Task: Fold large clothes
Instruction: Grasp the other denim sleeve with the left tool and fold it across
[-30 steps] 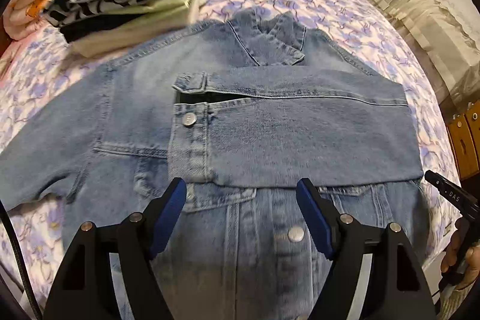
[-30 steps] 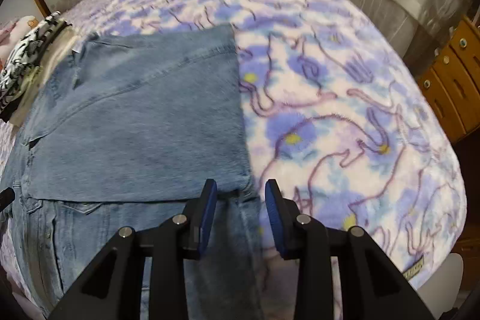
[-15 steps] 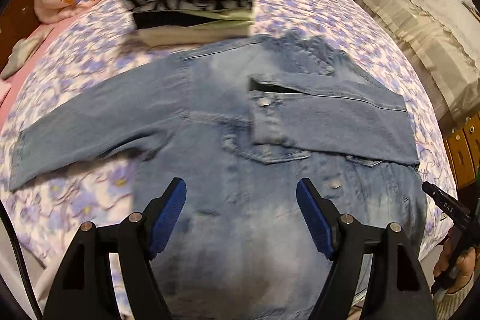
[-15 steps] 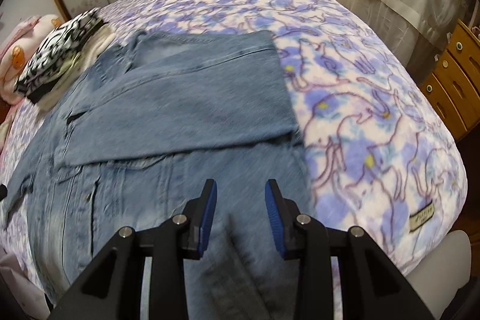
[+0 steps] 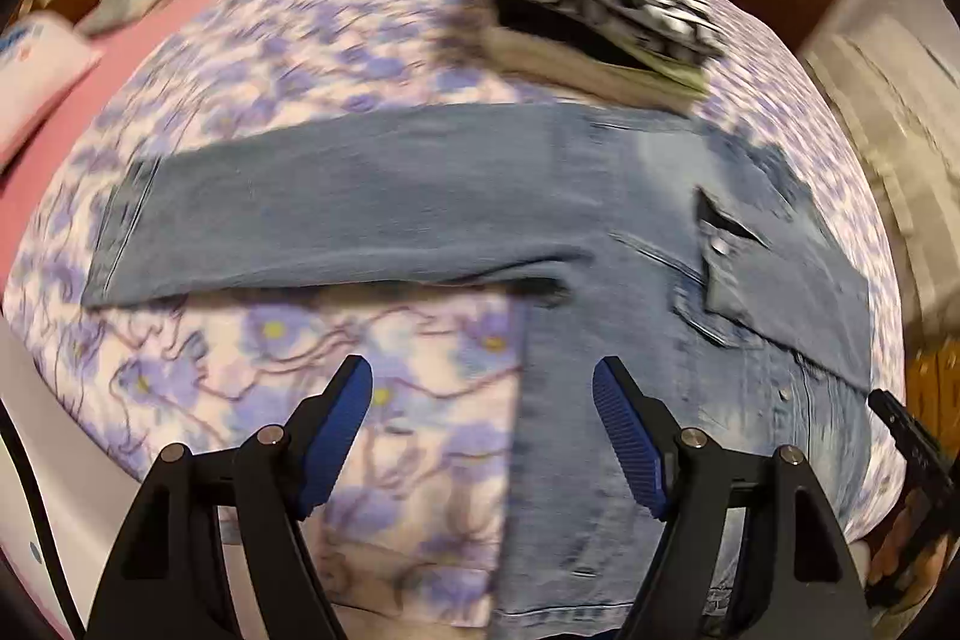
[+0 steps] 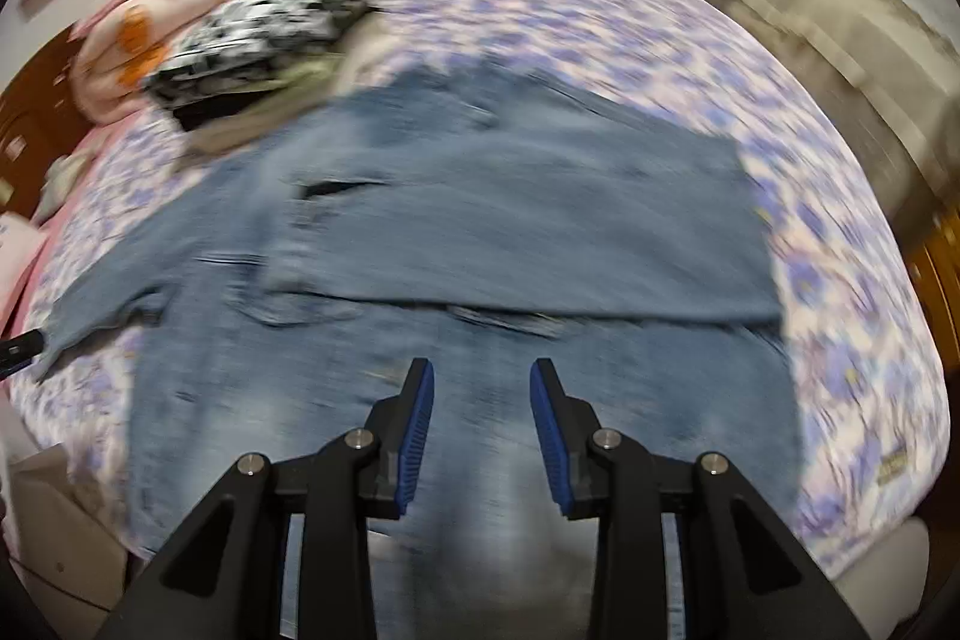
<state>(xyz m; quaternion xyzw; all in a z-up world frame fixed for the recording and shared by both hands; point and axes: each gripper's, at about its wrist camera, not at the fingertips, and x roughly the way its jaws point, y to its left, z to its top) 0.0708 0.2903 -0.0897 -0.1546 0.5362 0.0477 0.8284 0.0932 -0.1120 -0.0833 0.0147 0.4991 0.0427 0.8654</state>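
Left wrist view: left gripper [image 5: 483, 430] spread wide, nothing between pads, above blanket [image 5: 252, 352].
Jacket [image 5: 630, 232]: flat on blanket, one sleeve stretched out, other folded across chest.
Right gripper [image 6: 480, 430]: parted, empty, over jacket's lower front.

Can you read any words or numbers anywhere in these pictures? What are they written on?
None can be read.
Small tag on the bedspread: print too blurred to read.
Black handle of the other gripper: pale marks, too small and blurred.
White pillow: blue print, unreadable.
Denim jacket: no label shows.
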